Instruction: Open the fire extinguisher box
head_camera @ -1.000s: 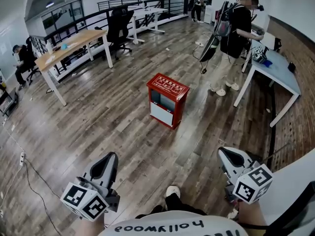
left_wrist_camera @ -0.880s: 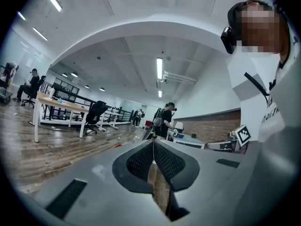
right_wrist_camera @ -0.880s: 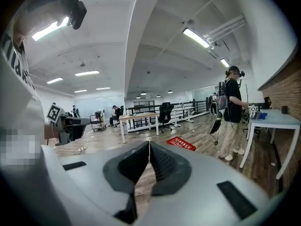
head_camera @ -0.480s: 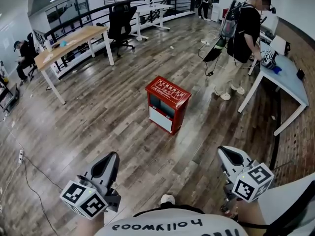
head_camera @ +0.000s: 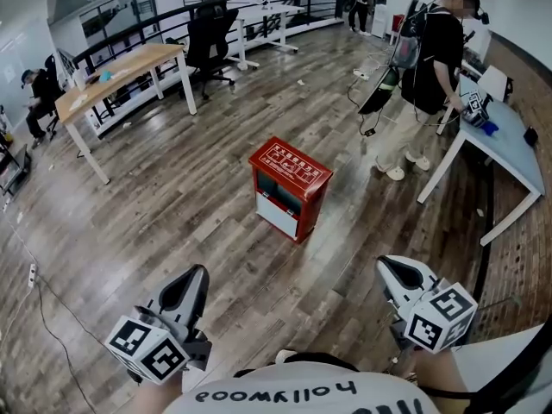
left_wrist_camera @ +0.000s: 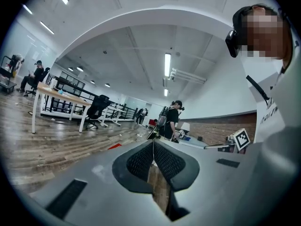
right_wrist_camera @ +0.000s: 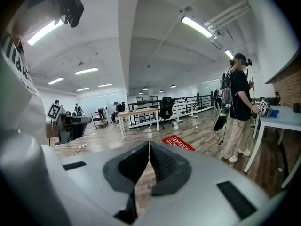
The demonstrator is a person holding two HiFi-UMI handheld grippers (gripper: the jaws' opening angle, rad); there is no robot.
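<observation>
Approach seems in hand: fire extinguisher box (head_camera: 290,188) stands closed, well ahead on the floor (head_camera: 155,222); left tongs (head_camera: 193,276) and right tongs (head_camera: 387,267) pressed together, empty. Next: step nearer, reach its door.

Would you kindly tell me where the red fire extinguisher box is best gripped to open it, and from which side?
Probably the front edge of the flat top lid of the fire extinguisher box, coming from its panelled front, which faces the person. The box stands upright with that edge free; no handle shows.
</observation>
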